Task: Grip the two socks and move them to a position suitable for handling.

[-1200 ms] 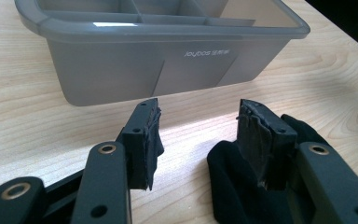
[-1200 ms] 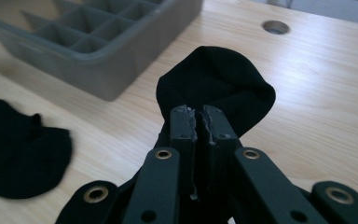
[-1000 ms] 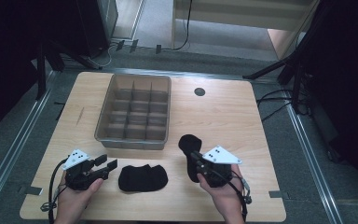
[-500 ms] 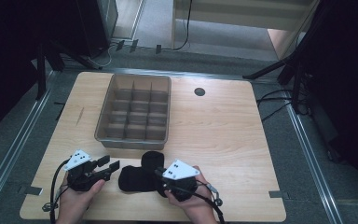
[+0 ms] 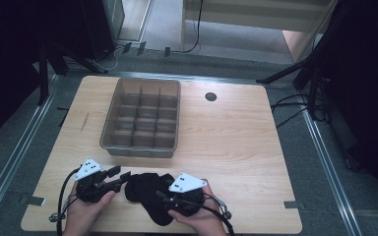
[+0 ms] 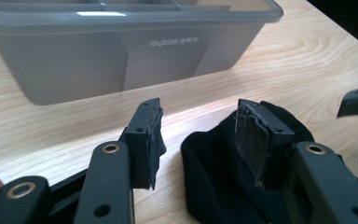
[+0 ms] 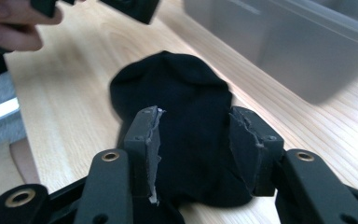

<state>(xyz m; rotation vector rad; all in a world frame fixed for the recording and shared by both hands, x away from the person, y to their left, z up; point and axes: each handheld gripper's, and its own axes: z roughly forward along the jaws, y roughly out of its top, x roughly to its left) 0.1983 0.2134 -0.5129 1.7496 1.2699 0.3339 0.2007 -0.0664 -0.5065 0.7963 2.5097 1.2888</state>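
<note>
We see the black socks lying in a dark heap on the tabletop near its front edge, at about 6 o'clock from the grey divided bin and apart from it. In the high view the heap sits between our two hands, one part pointing toward 9 o'clock and another trailing down toward 6 o'clock.

Our right claw is over the sock, its jaws having just been opening; they now stand roughly half apart with the black fabric lying between them, and the pads do not press on it. The sock's rounded end points away toward 12 o'clock in the right gripper view.

Our left claw waits at 9 o'clock of the heap, jaws about half open. Bare wood shows between them, while the right-hand jaw in the left gripper view stands over the sock's edge; it grips nothing.

The bin stands well beyond the left claw at 12 o'clock, its compartments holding nothing we can make out. A small dark round hole marks the tabletop at 2 o'clock from the bin.
</note>
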